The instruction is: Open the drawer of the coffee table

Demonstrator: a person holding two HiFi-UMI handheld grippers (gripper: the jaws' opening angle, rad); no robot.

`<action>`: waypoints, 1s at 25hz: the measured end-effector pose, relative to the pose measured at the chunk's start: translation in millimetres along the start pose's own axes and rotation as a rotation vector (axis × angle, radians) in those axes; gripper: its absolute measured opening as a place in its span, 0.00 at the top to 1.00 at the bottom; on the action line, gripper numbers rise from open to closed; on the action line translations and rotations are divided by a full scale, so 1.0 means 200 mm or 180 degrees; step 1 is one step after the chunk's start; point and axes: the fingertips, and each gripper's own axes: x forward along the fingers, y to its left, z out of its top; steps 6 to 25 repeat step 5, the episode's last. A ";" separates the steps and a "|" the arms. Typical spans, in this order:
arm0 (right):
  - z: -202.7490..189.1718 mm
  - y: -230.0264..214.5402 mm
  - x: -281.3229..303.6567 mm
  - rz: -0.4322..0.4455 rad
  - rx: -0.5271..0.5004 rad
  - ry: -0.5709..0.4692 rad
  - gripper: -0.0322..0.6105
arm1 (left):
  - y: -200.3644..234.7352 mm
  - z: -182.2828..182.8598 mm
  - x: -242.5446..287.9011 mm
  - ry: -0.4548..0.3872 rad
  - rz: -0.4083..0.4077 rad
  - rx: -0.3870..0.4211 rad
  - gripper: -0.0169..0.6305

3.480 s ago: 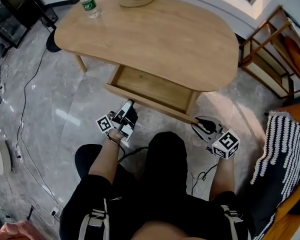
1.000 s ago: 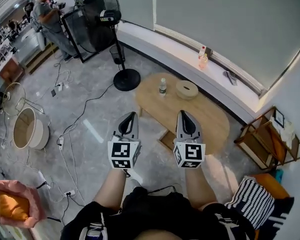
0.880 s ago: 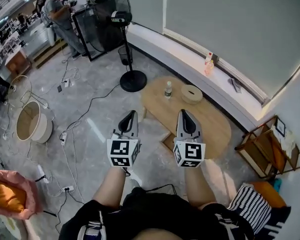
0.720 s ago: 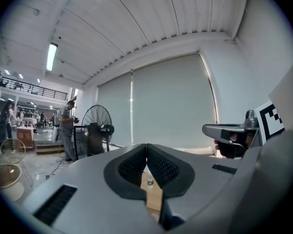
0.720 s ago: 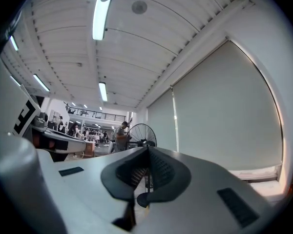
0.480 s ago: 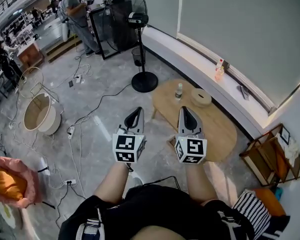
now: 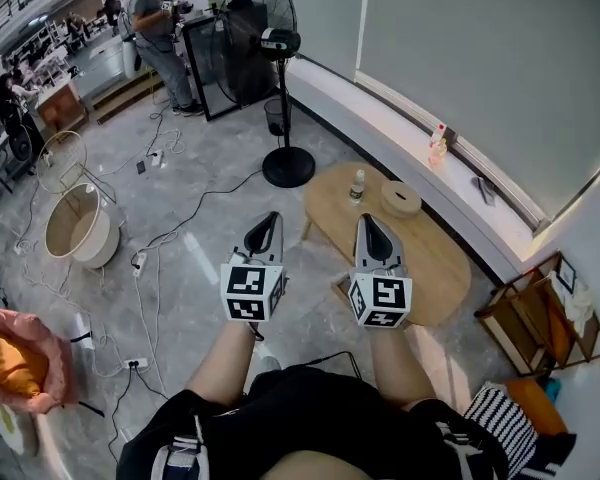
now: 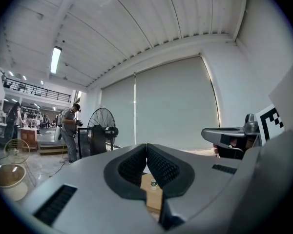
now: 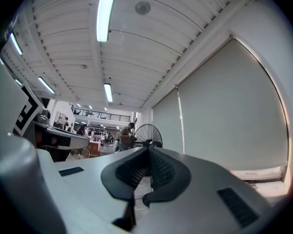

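Note:
The oval wooden coffee table (image 7: 432,256) stands on the grey floor ahead of me, partly hidden behind my right gripper. A corner of its pulled-out drawer (image 7: 338,288) shows beside that gripper's marker cube. A water bottle (image 7: 357,185) and a round wooden box (image 7: 401,197) stand on the tabletop. My left gripper (image 7: 267,218) and right gripper (image 7: 368,220) are held up side by side, level, well short of the table. Both are shut with nothing between the pads. In the left gripper view, the left gripper (image 8: 146,147) frames the table (image 8: 155,201) and bottle (image 8: 153,184). The right gripper (image 9: 148,150) points into the room.
A standing fan (image 7: 270,30) is left of the table, with a person (image 7: 158,23) behind it. A round tub (image 7: 78,230) and cables (image 7: 150,268) lie on the floor at left. A window ledge (image 7: 380,93) runs behind the table; a wooden shelf (image 7: 540,318) is right.
Earlier I stood right over the open drawer with both grippers low beside it. Now I am farther back, both grippers raised level. Over the last second they rose slightly.

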 end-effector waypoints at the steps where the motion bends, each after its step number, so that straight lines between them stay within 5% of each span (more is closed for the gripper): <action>1: 0.00 0.00 0.00 -0.0005 -0.0001 -0.0003 0.93 | -0.01 0.00 0.00 0.0004 -0.0012 0.0003 0.94; 25: 0.00 -0.02 0.01 -0.0022 -0.0011 -0.0017 0.93 | -0.03 -0.02 0.02 0.0020 -0.0057 0.0026 0.94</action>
